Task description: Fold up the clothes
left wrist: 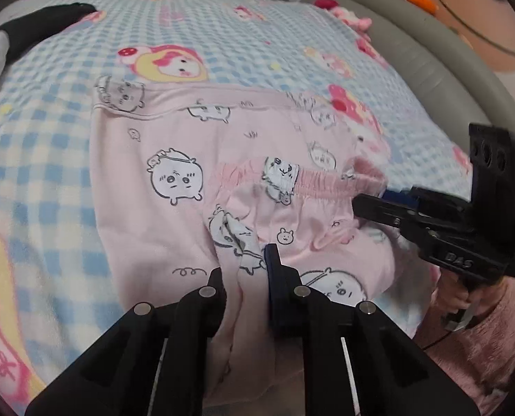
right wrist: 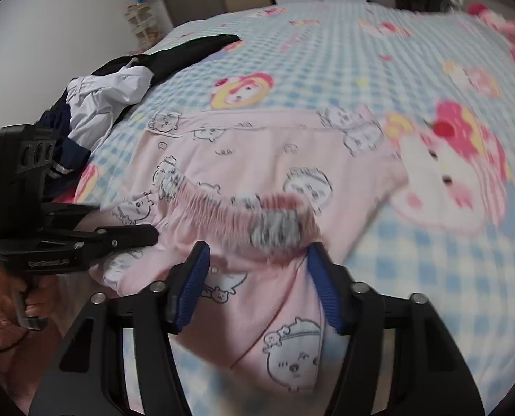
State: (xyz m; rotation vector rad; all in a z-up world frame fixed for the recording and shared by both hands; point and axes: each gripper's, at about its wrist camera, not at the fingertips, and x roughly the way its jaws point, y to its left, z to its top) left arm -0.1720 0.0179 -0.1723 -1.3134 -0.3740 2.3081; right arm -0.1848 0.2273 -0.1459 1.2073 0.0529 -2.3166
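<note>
Pink pyjama pants (left wrist: 174,138) with cartoon animal prints lie spread on a blue checked blanket (left wrist: 223,34). Their gathered waistband (left wrist: 313,180) is raised off the rest of the cloth. At the bottom of the left wrist view, my left gripper (left wrist: 245,260) is shut on a pinched fold of the pants. My right gripper (left wrist: 359,204) comes in from the right at the waistband's end. In the right wrist view the pants (right wrist: 257,152) bunch between the blue pads of my right gripper (right wrist: 255,253), which is shut on the waistband (right wrist: 223,208). The left gripper (right wrist: 153,234) reaches in from the left.
A heap of dark and white clothes (right wrist: 101,97) lies at the bed's far left. A grey padded bed edge (left wrist: 413,59) runs along the right, with pink plush toys (left wrist: 347,14) near it. A hand in a pink fleecy sleeve (left wrist: 482,339) grips the right gripper's handle.
</note>
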